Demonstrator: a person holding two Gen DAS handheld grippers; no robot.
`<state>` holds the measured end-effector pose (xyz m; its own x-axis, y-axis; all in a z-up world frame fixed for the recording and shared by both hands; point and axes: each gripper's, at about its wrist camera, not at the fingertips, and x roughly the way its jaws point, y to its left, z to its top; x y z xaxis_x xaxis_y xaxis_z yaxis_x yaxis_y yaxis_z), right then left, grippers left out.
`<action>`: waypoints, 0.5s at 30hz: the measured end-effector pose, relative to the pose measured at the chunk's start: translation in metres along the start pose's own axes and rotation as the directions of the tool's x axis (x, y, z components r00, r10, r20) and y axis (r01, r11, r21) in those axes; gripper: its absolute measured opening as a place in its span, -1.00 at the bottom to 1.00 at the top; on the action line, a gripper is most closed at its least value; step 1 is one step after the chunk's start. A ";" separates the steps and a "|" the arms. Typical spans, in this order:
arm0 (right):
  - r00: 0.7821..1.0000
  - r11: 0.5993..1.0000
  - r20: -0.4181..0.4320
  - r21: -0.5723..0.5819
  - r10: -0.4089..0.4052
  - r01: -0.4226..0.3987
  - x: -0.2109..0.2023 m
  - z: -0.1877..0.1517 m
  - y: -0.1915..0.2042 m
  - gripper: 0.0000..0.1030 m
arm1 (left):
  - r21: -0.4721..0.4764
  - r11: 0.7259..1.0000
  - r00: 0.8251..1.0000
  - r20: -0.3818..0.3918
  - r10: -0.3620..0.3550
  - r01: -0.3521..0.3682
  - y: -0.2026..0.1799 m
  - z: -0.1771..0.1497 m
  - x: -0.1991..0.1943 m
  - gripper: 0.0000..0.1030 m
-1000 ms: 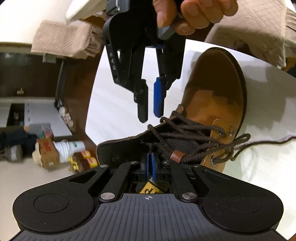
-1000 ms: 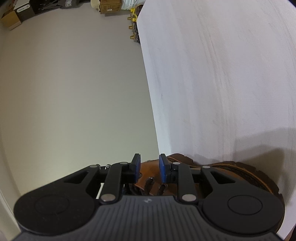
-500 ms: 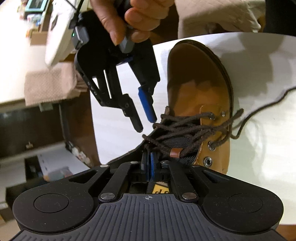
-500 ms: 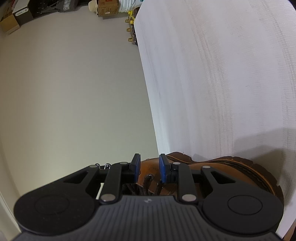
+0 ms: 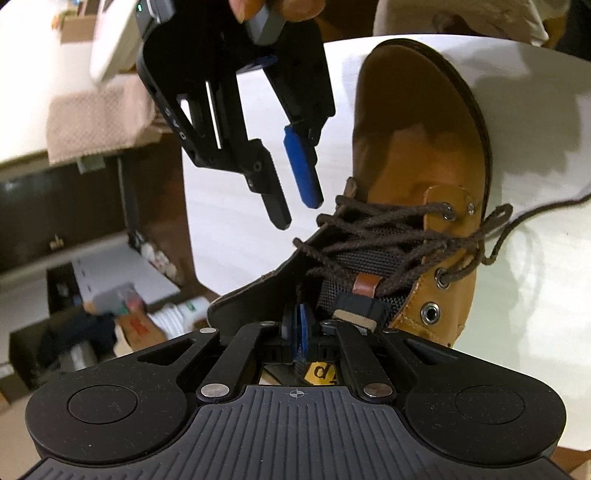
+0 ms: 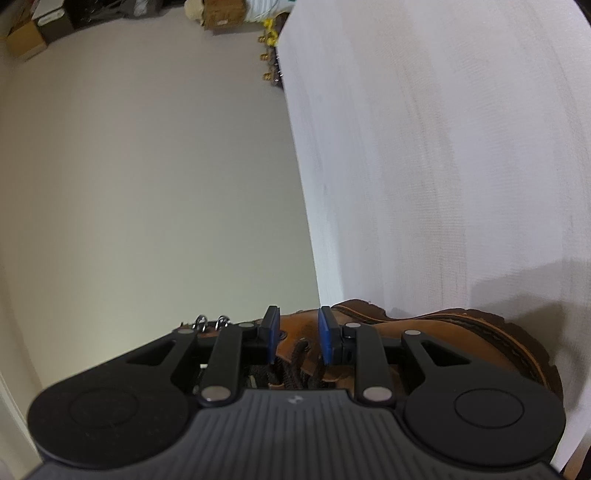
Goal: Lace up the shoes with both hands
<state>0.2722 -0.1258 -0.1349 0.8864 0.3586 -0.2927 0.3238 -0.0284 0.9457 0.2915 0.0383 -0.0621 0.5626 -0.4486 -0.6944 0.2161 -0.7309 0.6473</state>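
A tan boot [image 5: 417, 147] with dark brown laces [image 5: 388, 236] lies on the white table [image 5: 535, 295]. One loose lace end [image 5: 535, 218] trails off to the right. At the bottom of the left wrist view my left gripper [image 5: 301, 332] has its blue pads pressed together on the dark collar edge [image 5: 258, 295] of the boot. My right gripper [image 5: 297, 212], held by a person's hand [image 5: 280, 9], hangs open just above the upper laces with nothing between its fingers. In the right wrist view the right gripper [image 6: 297, 332] stands open over the boot [image 6: 443, 343] and its metal lace hooks [image 6: 210, 321].
The table's edge runs down the left of the boot, with floor below it [image 6: 147, 184]. Boxes and bottles [image 5: 129, 321] sit on the floor. A beige towel [image 5: 99, 118] and a quilted cushion [image 5: 461, 18] lie beyond the table.
The left gripper's pads have come together at the boot's collar, and the left view has rolled and sunk a little. The right gripper stays open over the laces.
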 end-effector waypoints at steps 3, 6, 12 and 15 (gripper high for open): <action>1.000 1.000 -0.009 -0.012 0.015 -0.015 0.013 0.000 -0.006 -0.48 | -0.019 1.000 1.000 -0.003 -0.015 0.015 0.003 0.000 0.002 -0.96; 0.998 0.999 -0.026 0.016 0.048 -0.048 0.028 -0.001 -0.025 -0.47 | -0.029 0.999 1.000 -0.003 -0.015 0.015 0.005 -0.002 0.002 -0.96; 0.994 0.996 -0.064 0.027 0.085 -0.083 0.099 -0.024 -0.034 -0.46 | -0.047 0.999 1.000 -0.002 -0.015 0.015 0.007 -0.005 0.006 -0.96; 0.994 0.996 -0.068 0.014 0.088 -0.087 0.140 -0.032 -0.036 -0.47 | -0.058 0.998 1.000 0.000 -0.015 0.015 0.005 -0.006 0.008 -0.96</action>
<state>0.3739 -0.0444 -0.2054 0.8869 0.4173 -0.1982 0.2500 -0.0729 0.9655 0.3017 0.0342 -0.0626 0.5592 -0.4379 -0.7040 0.2703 -0.7064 0.6541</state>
